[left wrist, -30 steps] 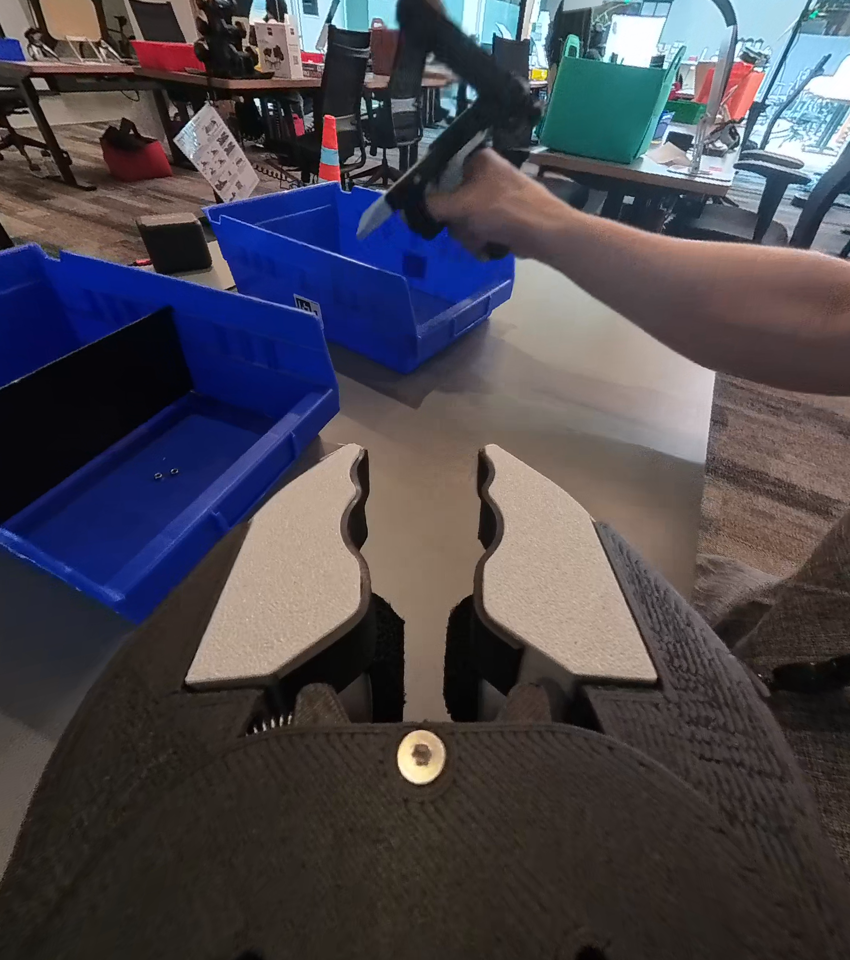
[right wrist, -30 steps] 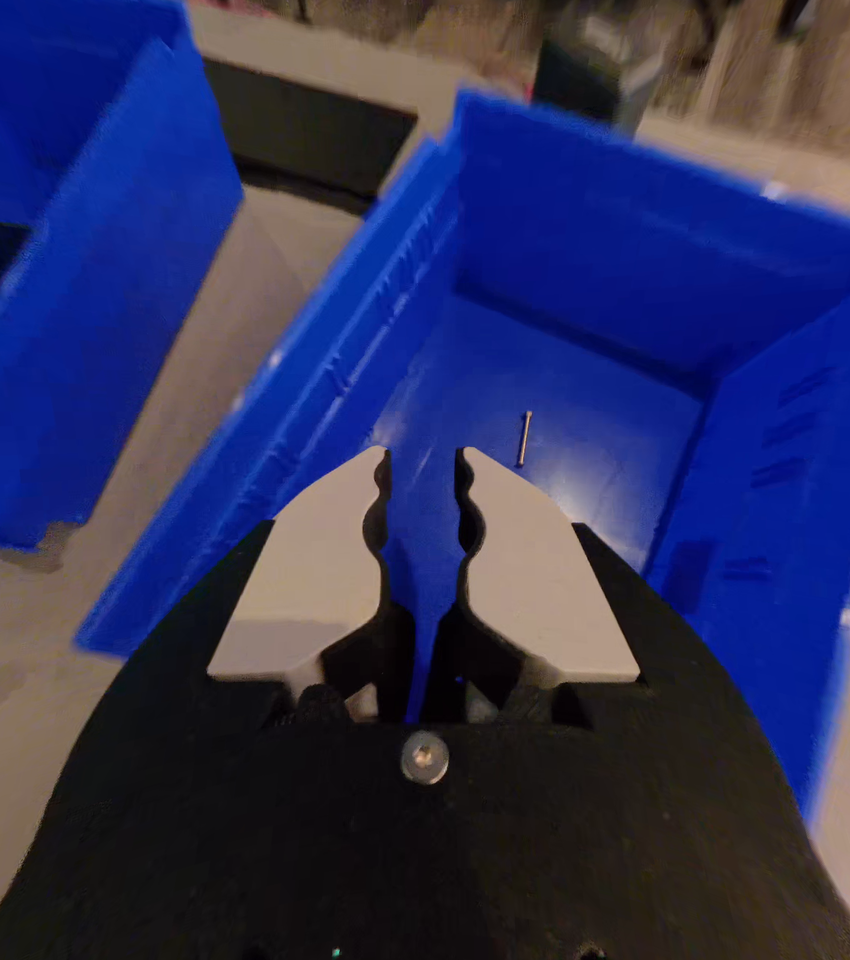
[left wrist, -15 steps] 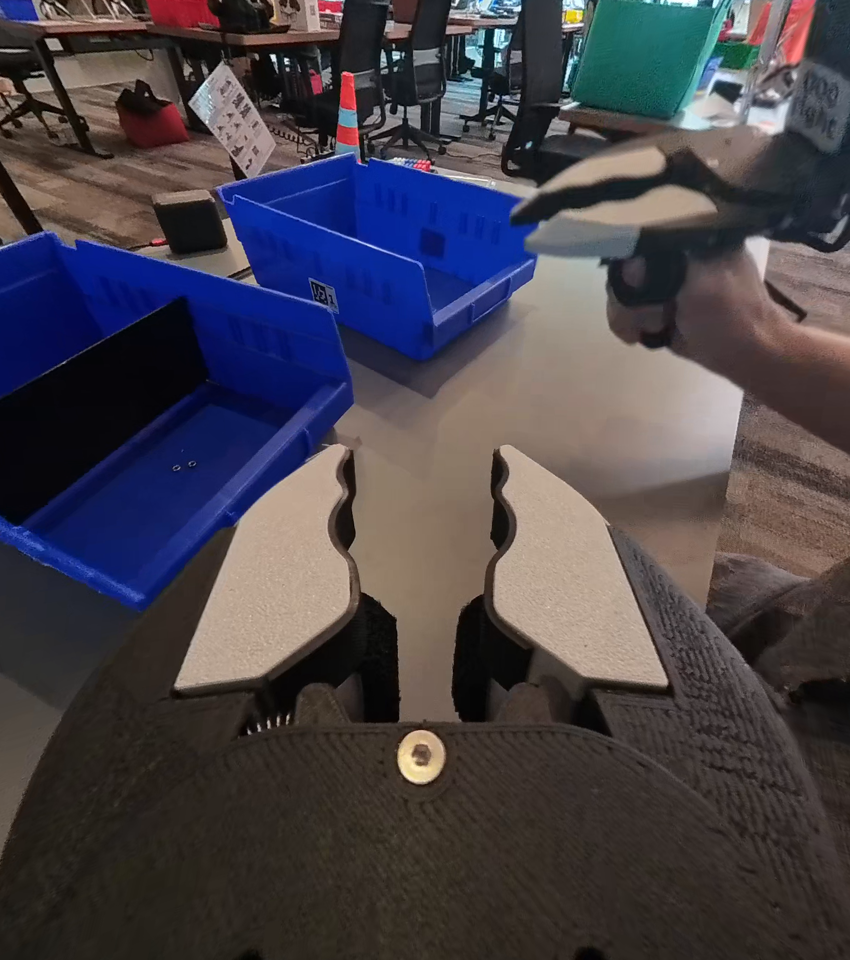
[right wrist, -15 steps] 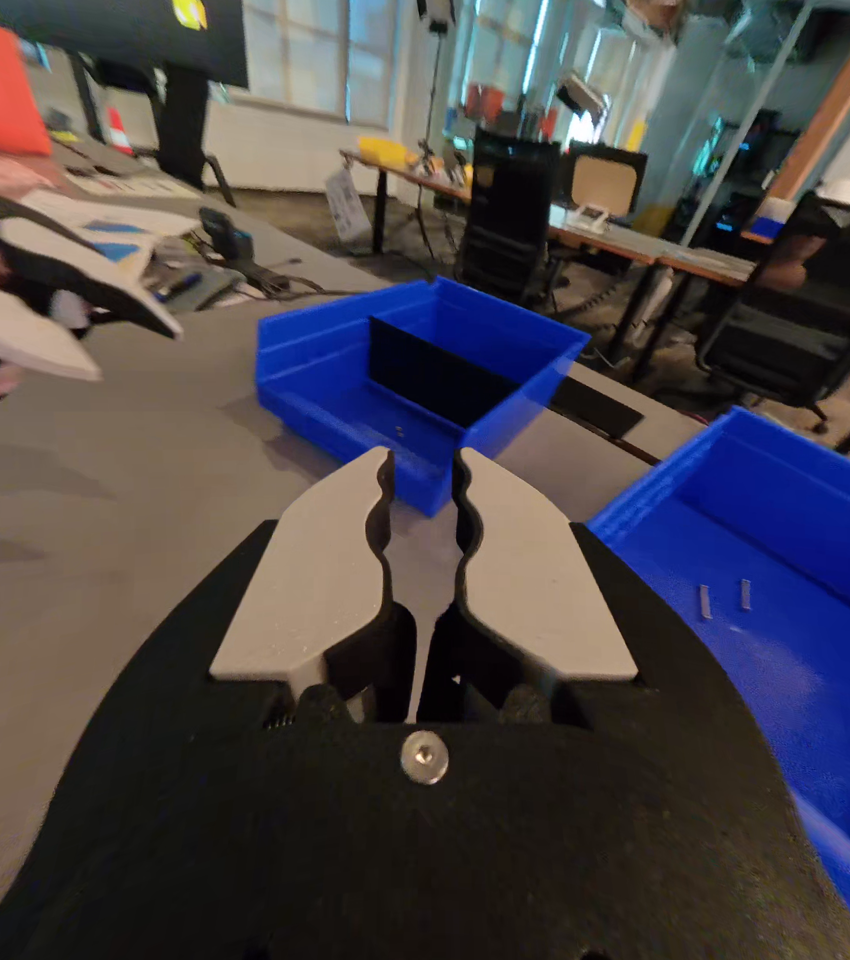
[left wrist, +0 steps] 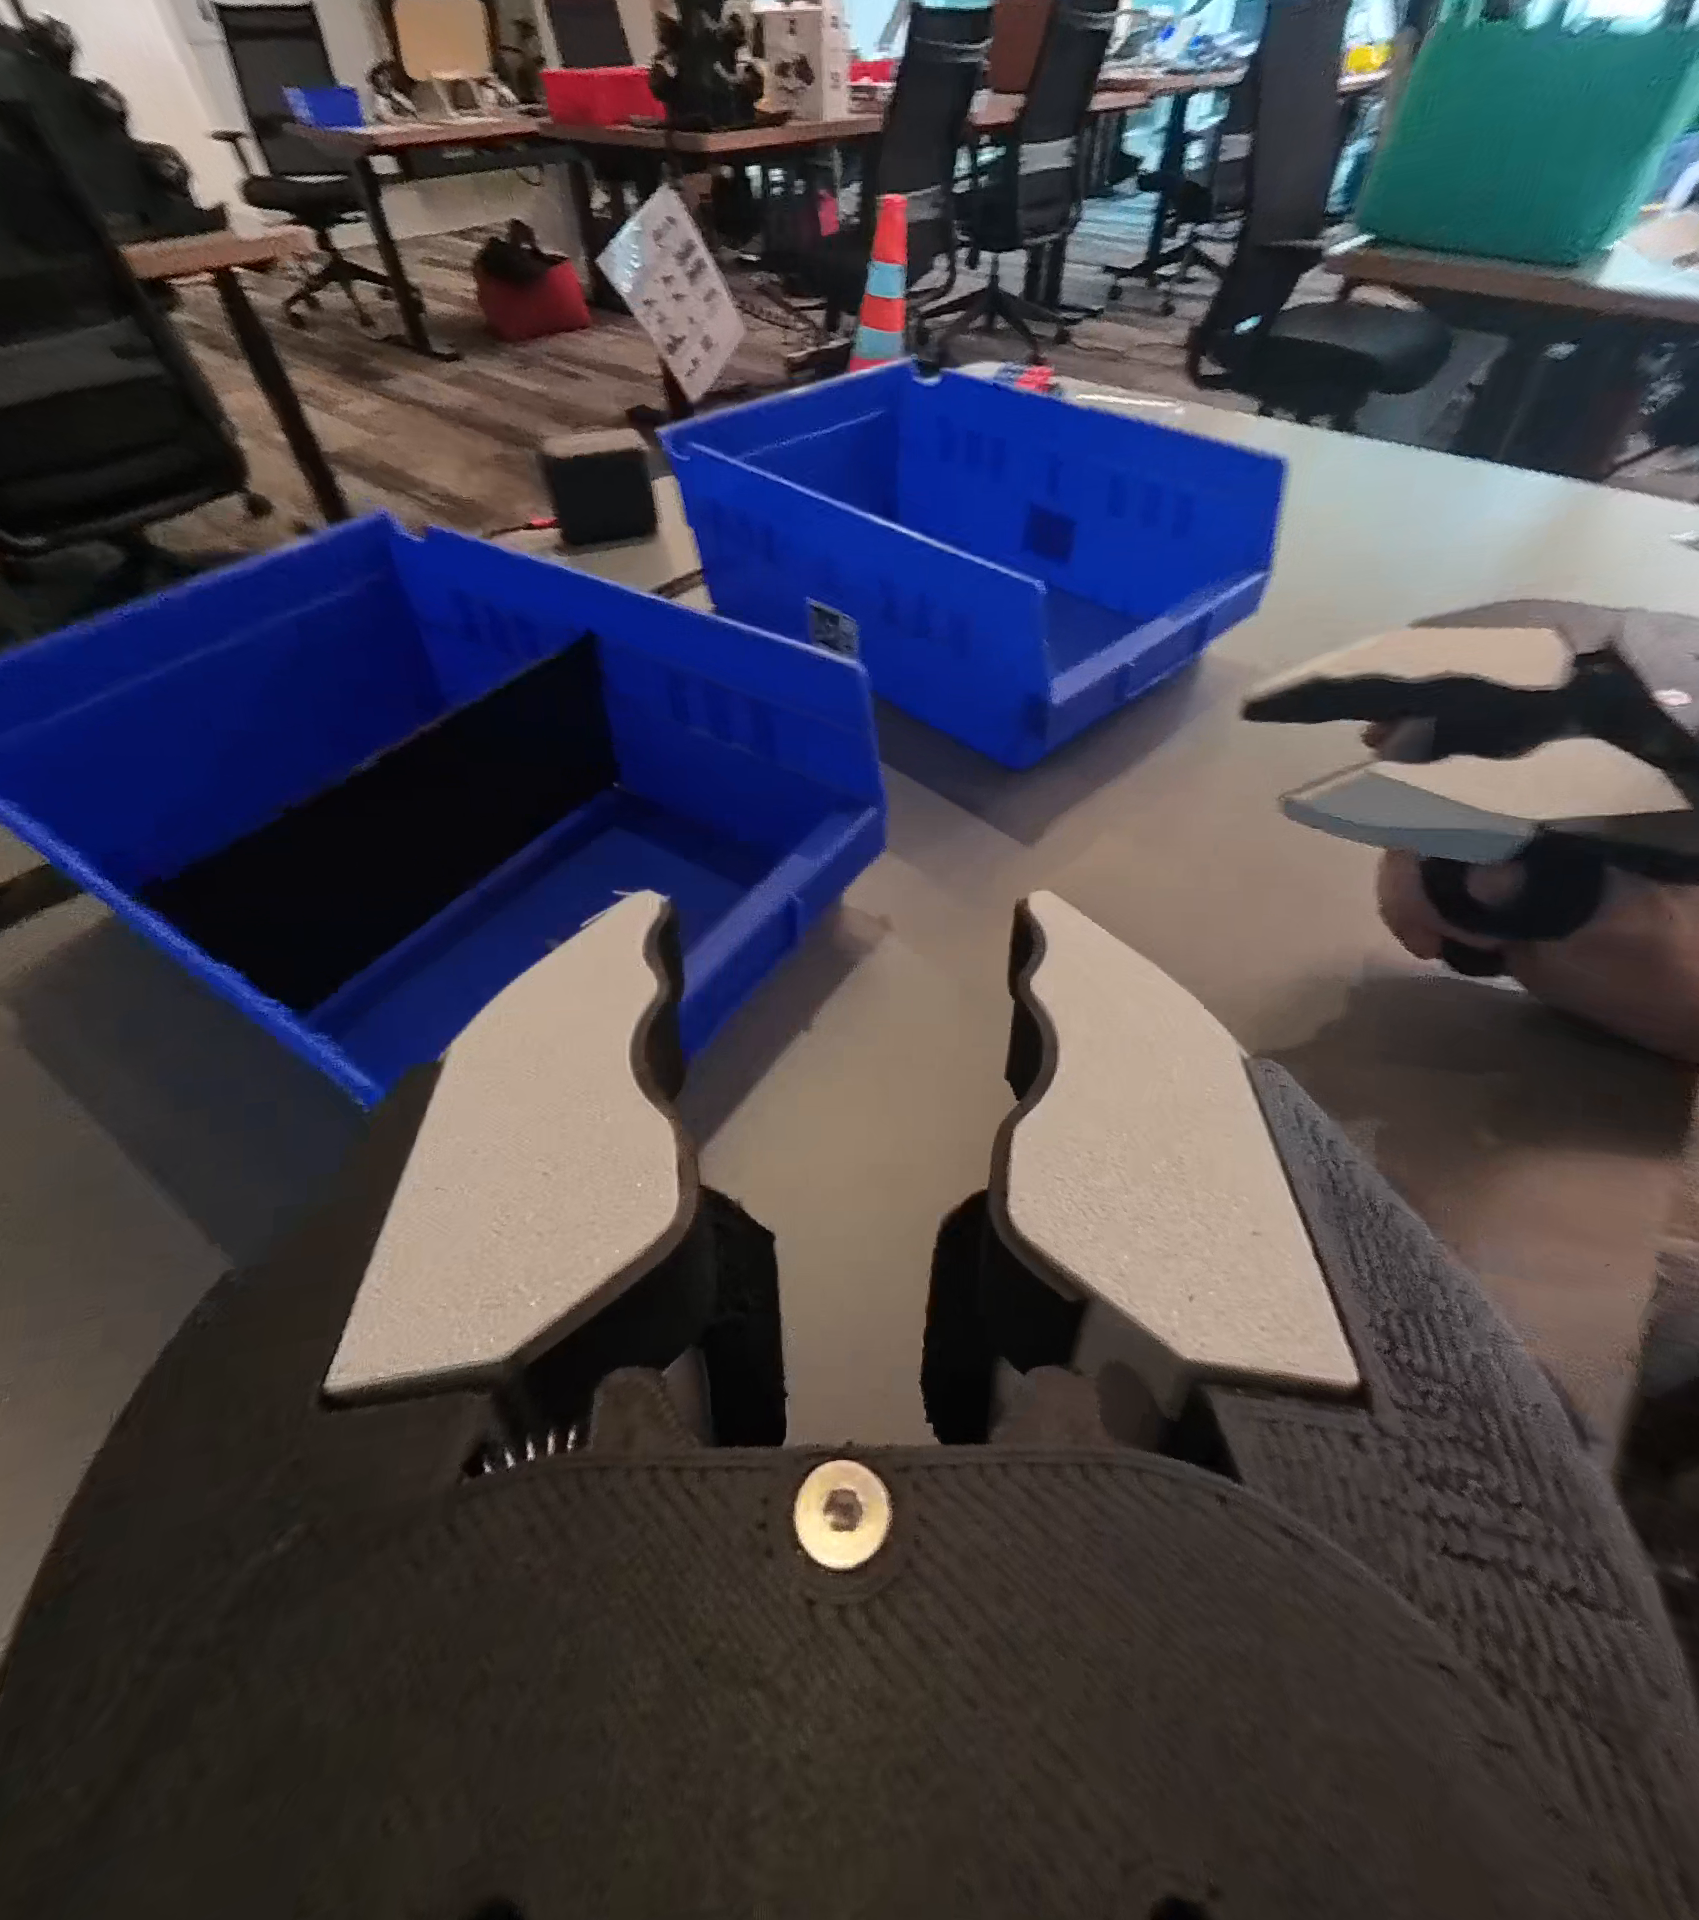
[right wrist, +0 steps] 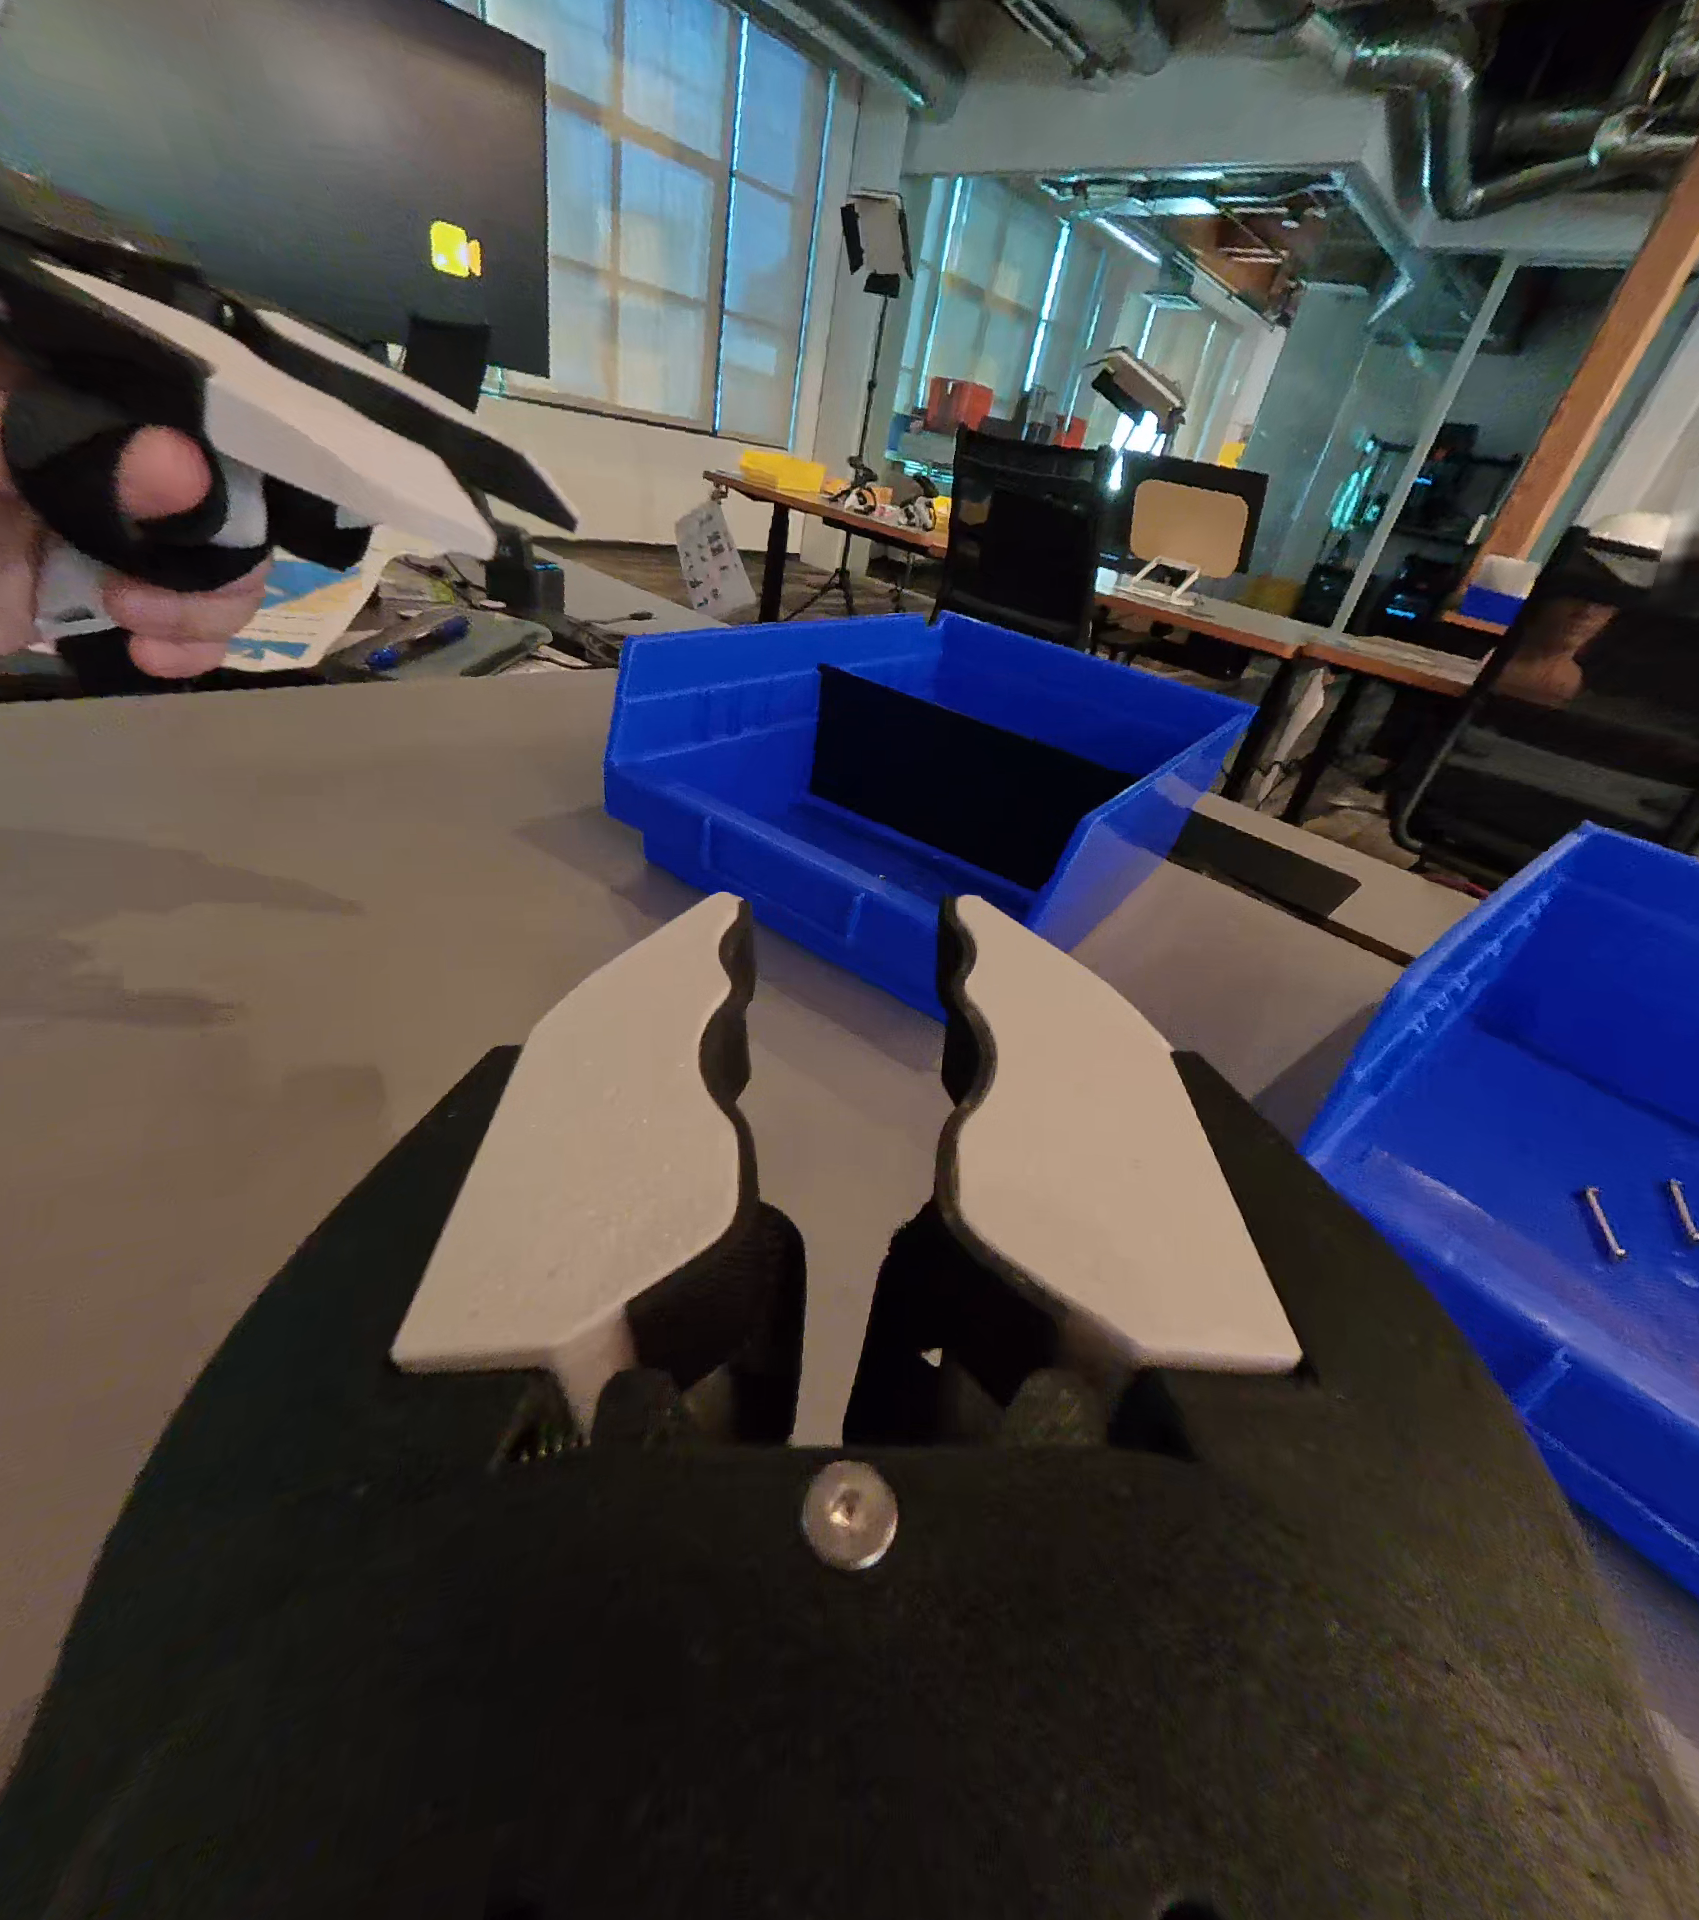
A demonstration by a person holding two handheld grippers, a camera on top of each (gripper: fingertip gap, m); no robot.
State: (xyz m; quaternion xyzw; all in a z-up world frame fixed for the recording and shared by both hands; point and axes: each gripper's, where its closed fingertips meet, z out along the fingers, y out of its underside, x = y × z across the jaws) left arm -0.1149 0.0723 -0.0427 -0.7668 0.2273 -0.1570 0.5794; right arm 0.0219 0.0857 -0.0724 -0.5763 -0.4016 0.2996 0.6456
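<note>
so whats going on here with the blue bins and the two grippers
A person holds a two-finger gripper in each hand over a grey table. The left gripper is open and empty, hovering by the blue bin with a black divider. The right gripper is also open and empty, above bare table between that bin and a second blue bin, where two small metal pins lie on the floor. Neither gripper touches anything.

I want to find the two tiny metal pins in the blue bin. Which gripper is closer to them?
Right. The right gripper hovers beside the bin holding the pins; the left gripper sits by the divided bin, farther off.
</note>
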